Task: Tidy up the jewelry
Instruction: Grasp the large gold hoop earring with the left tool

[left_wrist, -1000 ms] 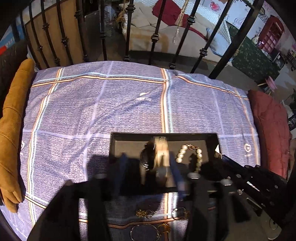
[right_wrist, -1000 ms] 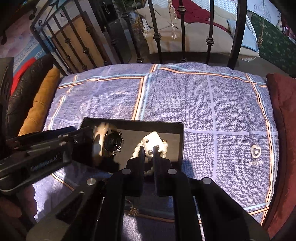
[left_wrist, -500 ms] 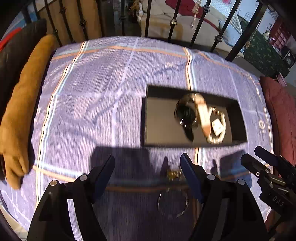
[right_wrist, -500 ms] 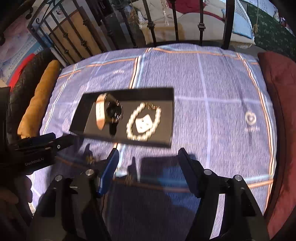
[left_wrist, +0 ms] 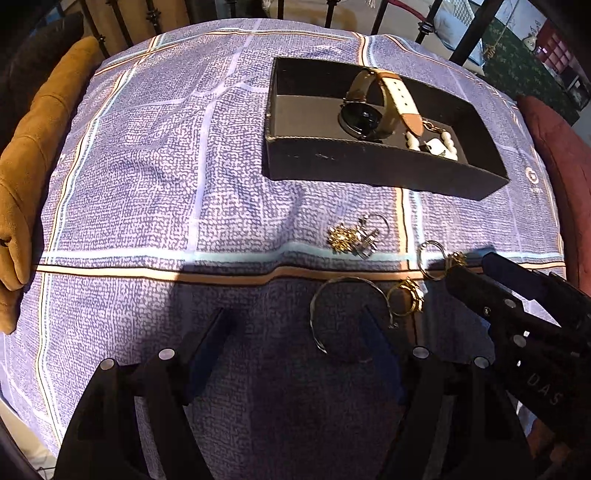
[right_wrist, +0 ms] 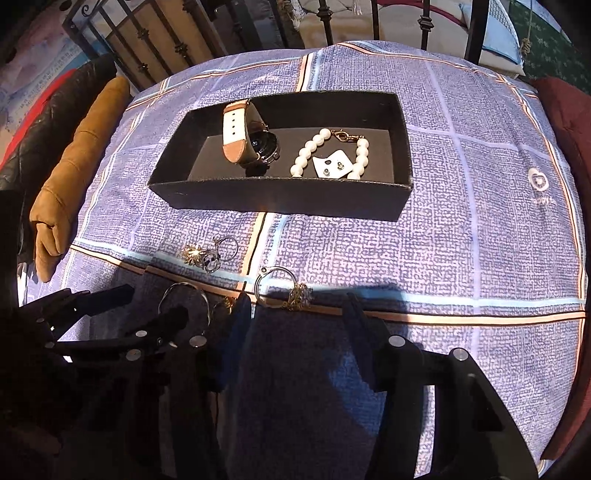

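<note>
A black box [right_wrist: 280,192] on the blue checked cloth holds a tan-strapped watch [right_wrist: 247,140], a pearl bracelet [right_wrist: 306,151] and a white earring card [right_wrist: 332,166]. Loose pieces lie on the cloth in front of it: a gold cluster [left_wrist: 341,238], a silver ring [left_wrist: 369,240], a thin bangle [left_wrist: 343,314], a gold ring [left_wrist: 406,299] and a hoop [right_wrist: 273,284] with a gold charm [right_wrist: 299,295]. My left gripper [left_wrist: 291,332] is open over the bangle's left edge. My right gripper [right_wrist: 295,314] is closing, its fingers apart, just short of the hoop and charm.
An ochre cushion [left_wrist: 26,177] borders the cloth on the left and a dark red cushion [right_wrist: 569,122] on the right. A black iron railing [right_wrist: 325,22] runs behind the far edge. Each gripper shows in the other's view, close beside it.
Both grippers have drawn back from the box and sunk toward the loose pieces. The right one let go of the earring card and opened. The left one left the watch in the box.
</note>
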A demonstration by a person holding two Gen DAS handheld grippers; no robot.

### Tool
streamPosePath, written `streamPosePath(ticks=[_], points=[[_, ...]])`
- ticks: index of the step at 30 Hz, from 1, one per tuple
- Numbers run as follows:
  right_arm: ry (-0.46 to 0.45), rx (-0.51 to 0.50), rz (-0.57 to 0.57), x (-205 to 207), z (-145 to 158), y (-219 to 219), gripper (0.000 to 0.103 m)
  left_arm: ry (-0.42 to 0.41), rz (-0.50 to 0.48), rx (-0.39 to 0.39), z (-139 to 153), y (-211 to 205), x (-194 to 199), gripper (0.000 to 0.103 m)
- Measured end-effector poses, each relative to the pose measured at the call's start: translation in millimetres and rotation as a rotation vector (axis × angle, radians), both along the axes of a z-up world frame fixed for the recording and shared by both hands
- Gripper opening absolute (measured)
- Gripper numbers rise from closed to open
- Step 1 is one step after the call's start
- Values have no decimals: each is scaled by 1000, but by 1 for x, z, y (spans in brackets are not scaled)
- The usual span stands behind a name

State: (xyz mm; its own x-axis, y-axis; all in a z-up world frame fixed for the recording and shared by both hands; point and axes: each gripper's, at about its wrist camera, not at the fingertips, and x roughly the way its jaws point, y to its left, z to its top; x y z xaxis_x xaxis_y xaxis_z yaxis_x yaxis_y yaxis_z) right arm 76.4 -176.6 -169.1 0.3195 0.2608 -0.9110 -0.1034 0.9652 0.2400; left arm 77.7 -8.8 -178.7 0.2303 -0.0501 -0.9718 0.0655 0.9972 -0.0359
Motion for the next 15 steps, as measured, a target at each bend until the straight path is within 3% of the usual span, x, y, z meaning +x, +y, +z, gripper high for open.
streamPosePath(ticks=[3, 4, 5, 7, 8, 9, 10, 15], points=[[19, -22, 7, 4, -11, 3, 46, 1, -44, 75, -7, -7, -1, 70], [17, -41, 11, 4, -12, 5, 35, -2, -50, 95, -7, -11, -1, 65], [6, -61, 21, 3, -12, 6, 16, -3, -55, 110, -8, -13, -2, 62], [15, -26, 20, 2, -11, 3, 17, -7, -38, 113, -5, -9, -3, 39], [17, -17, 12, 1, -10, 1, 17, -5, -27, 95, -3, -5, -2, 34], [10, -10, 3, 0, -7, -3, 17, -5, -14, 78, -1, -1, -2, 15], [8, -3, -2, -1, -4, -5, 17, -4, -1, 74, 1, 3, -1, 4], [-13, 27, -21, -7, 11, -20, 17, -5, 66, -69, 13, 27, 1, 4]])
